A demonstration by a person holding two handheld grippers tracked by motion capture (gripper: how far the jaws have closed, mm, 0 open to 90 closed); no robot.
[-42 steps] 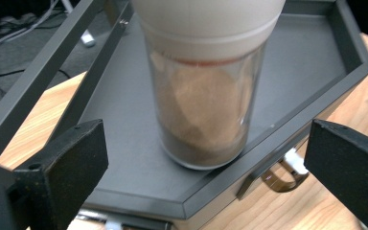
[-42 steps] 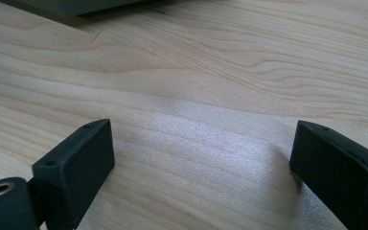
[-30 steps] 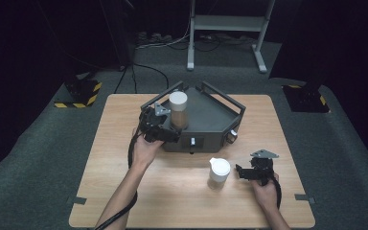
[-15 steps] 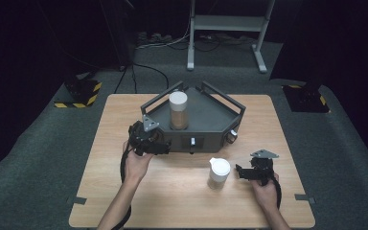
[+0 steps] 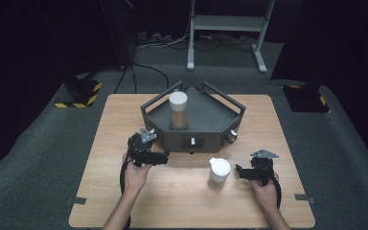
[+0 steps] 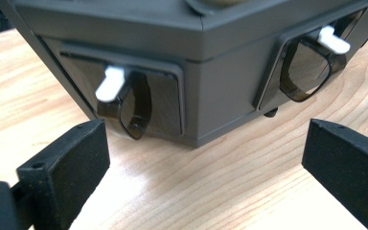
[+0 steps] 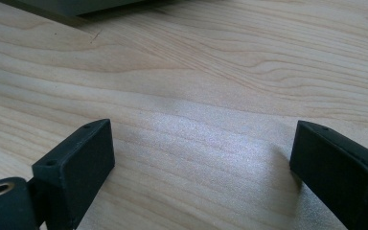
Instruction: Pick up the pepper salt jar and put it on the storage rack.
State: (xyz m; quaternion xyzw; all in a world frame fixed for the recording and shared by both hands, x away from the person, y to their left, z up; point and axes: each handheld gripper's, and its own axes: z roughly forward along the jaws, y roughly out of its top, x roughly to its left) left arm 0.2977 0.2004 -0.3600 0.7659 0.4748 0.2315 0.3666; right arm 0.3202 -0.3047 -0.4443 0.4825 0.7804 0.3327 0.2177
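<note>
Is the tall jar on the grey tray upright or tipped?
Upright. The jar stands vertically on the tray, its white lid on top.

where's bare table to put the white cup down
Free: the table strip left of the grey tray, the strip to its right, and the near edge between the forearms. Crowded: around the white cup beside the right tool.

the left gripper is off the tall jar it reached a second ago and sits low on the table, just in front of the dark tray's near-left corner. its jaws stand wide apart and empty, facing the tray's white levers. the left hand is drawn back toward the person.
</note>
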